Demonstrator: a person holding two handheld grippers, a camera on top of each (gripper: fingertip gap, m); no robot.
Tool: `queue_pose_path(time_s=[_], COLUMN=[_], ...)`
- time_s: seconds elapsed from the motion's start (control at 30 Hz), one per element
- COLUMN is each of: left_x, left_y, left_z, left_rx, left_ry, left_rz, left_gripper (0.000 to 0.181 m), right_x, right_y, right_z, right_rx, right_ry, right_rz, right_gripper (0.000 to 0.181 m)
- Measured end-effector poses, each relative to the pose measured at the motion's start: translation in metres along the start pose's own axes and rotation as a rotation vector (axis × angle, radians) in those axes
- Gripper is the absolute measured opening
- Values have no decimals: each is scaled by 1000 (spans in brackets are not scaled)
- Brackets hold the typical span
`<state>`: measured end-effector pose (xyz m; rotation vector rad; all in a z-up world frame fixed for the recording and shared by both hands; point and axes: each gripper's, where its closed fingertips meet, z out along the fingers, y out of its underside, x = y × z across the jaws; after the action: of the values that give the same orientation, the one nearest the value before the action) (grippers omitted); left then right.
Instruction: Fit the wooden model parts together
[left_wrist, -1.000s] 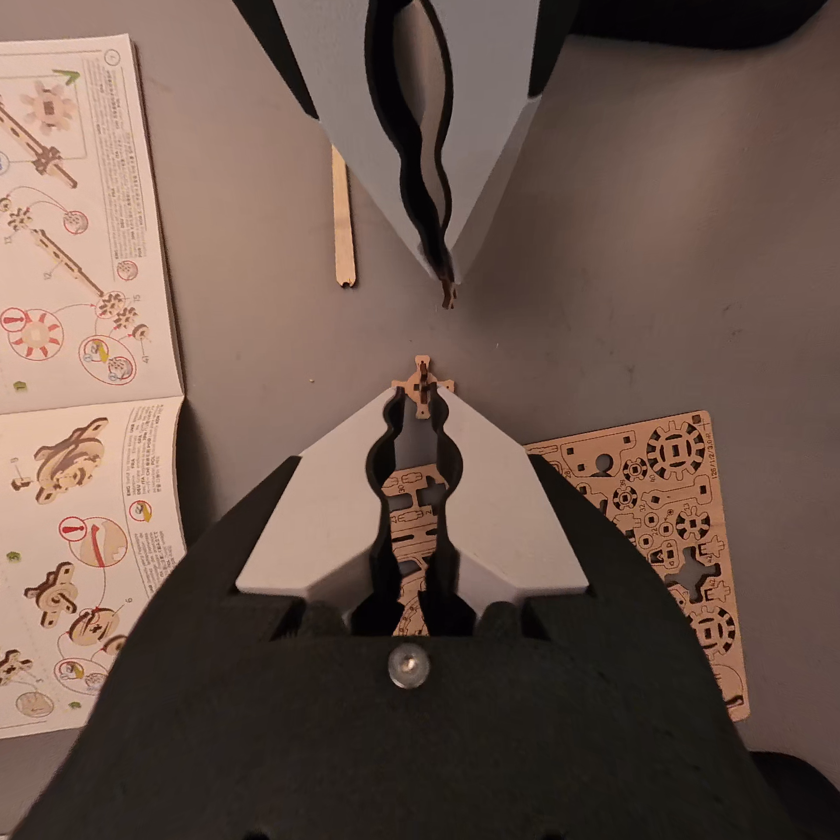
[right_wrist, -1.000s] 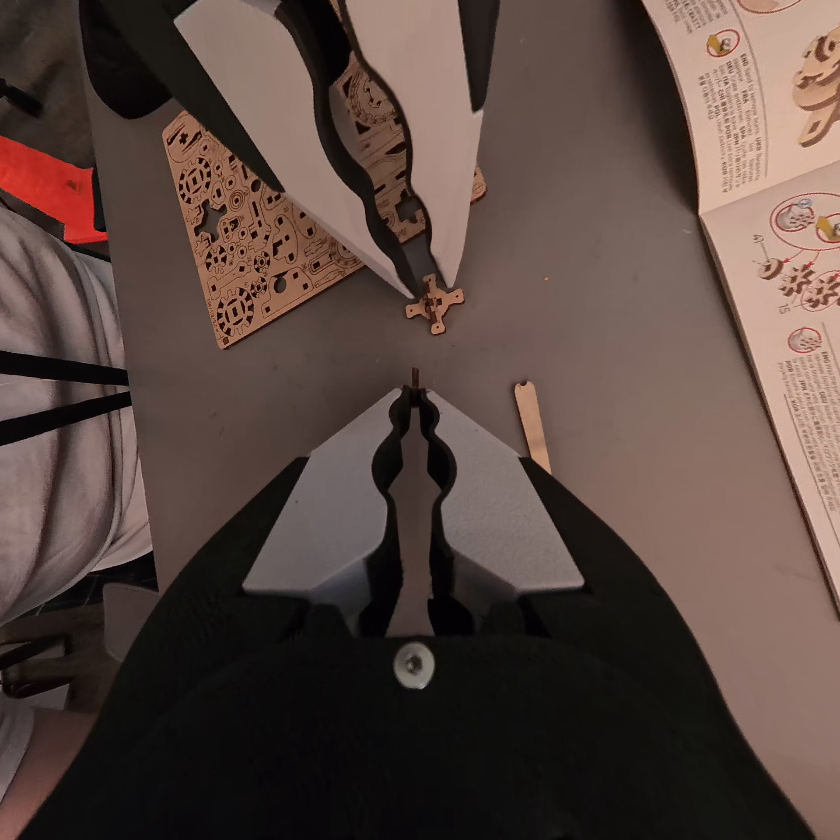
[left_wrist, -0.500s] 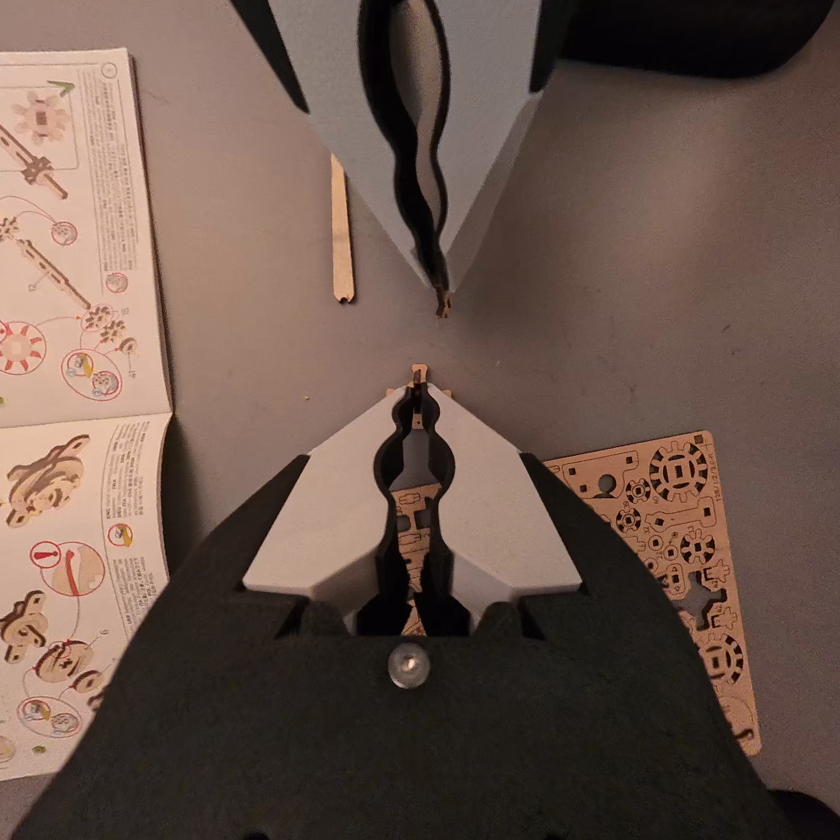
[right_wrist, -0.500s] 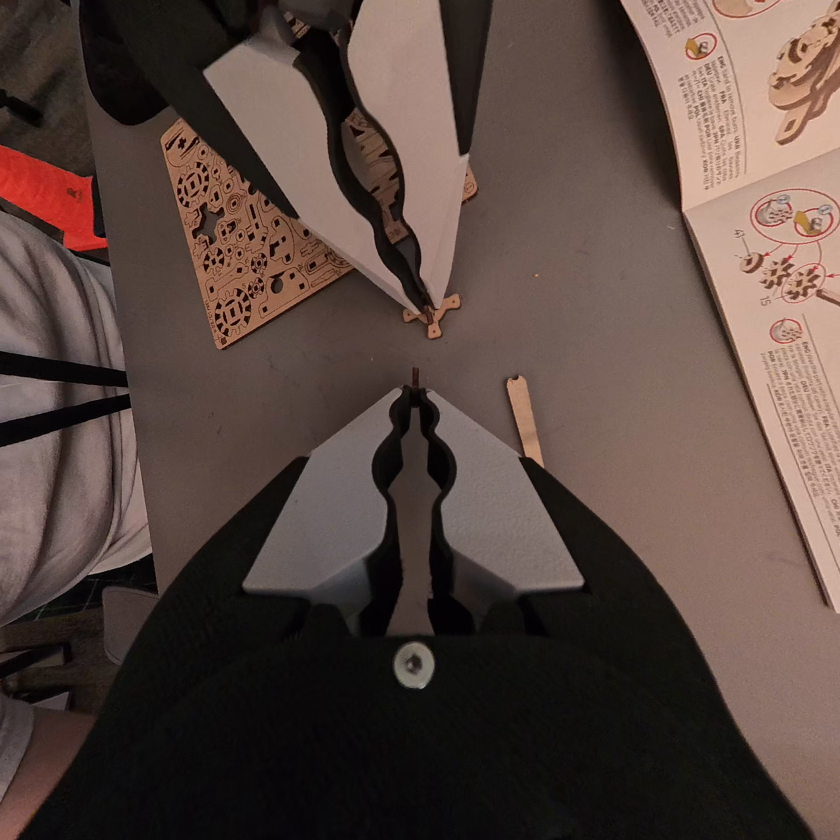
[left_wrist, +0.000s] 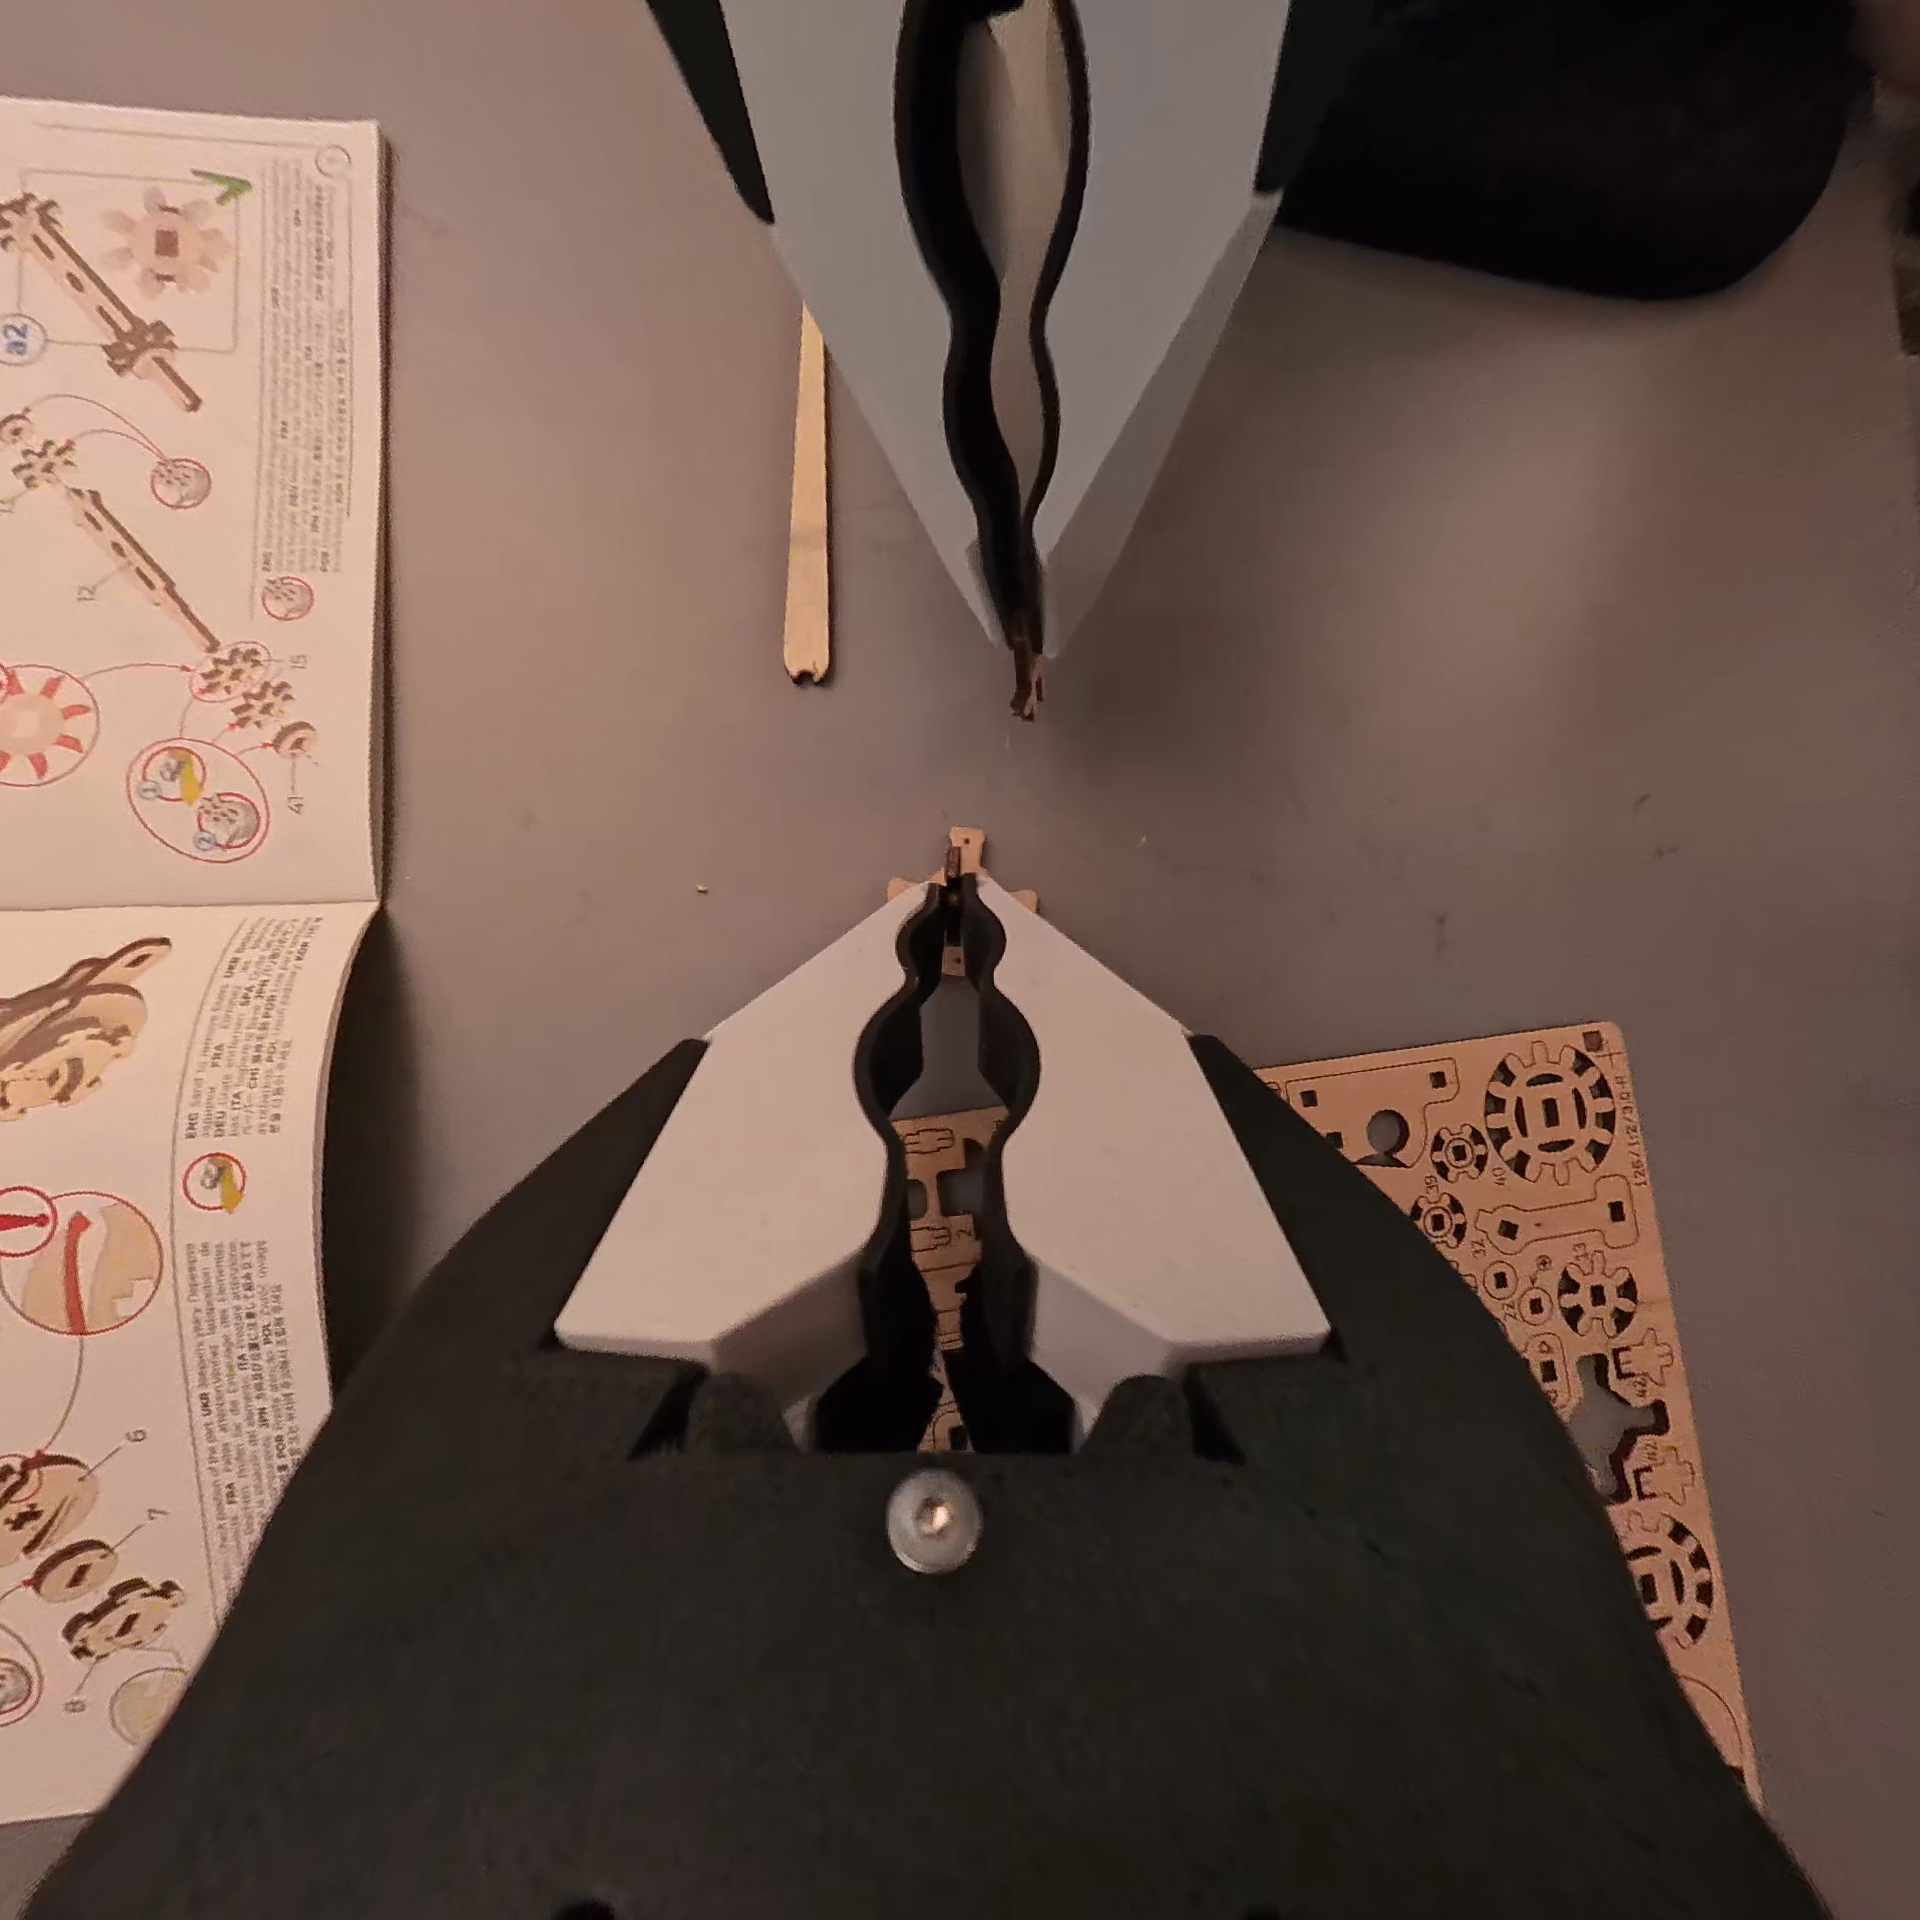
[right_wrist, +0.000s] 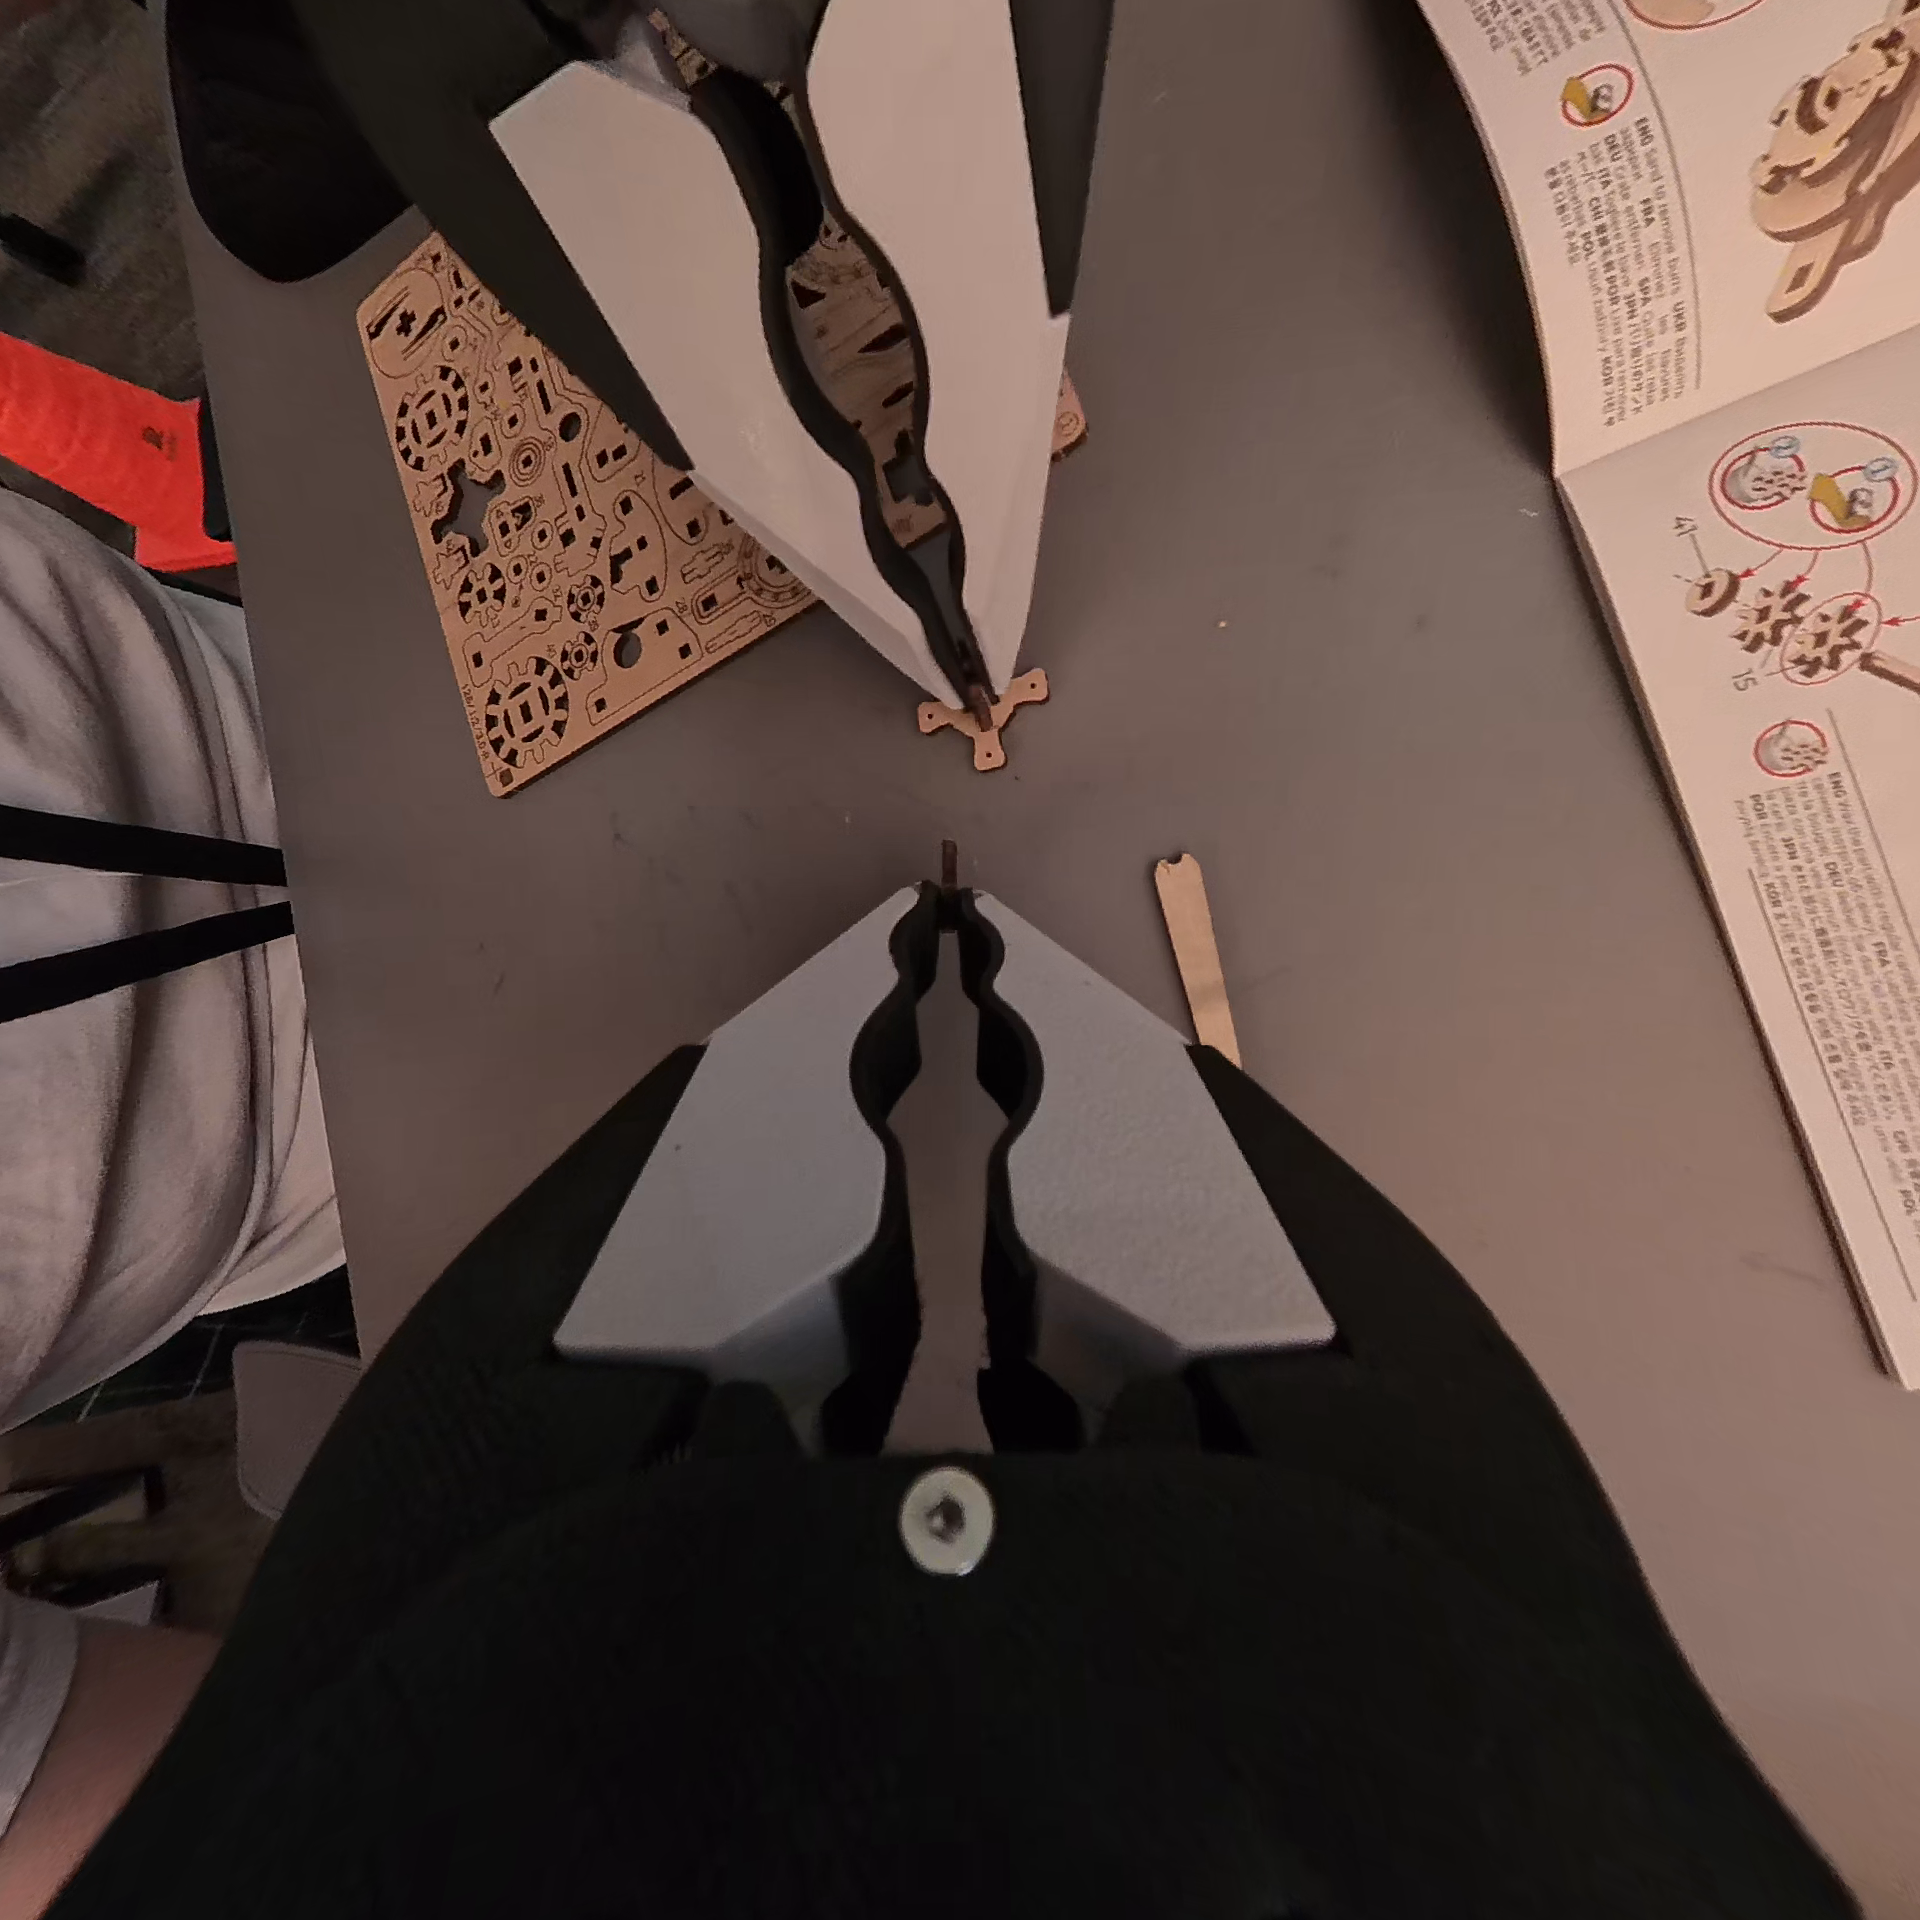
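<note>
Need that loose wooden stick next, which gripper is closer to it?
Right. The right gripper is just beside the wooden stick; the left gripper is farther, beyond it.

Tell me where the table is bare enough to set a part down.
Bare table lies beyond the cut-out sheet, right of both grippers. A narrower strip runs between the booklet and the flat stick. It is crowded between the left gripper and right gripper.

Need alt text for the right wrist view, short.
The right tongs pinch a small wooden peg above a grey table, facing the left tongs, which grip a cross-shaped wooden piece. A cut-out wooden sheet, a flat stick and an open booklet lie around.
</note>
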<state>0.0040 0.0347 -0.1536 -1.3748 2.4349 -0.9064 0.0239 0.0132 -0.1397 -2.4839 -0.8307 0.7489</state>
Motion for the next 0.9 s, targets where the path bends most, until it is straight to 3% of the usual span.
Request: queue_pose_path(time_s=[0.9], left_x=[0], left_y=[-1], left_z=[2], left_rx=[77], left_ry=[12], left_rz=[6], left_gripper=[0], right_x=[0], right_y=[2], right_z=[-2], right_rx=[-9], right_ry=[6], right_rz=[-4], right_gripper=[2])
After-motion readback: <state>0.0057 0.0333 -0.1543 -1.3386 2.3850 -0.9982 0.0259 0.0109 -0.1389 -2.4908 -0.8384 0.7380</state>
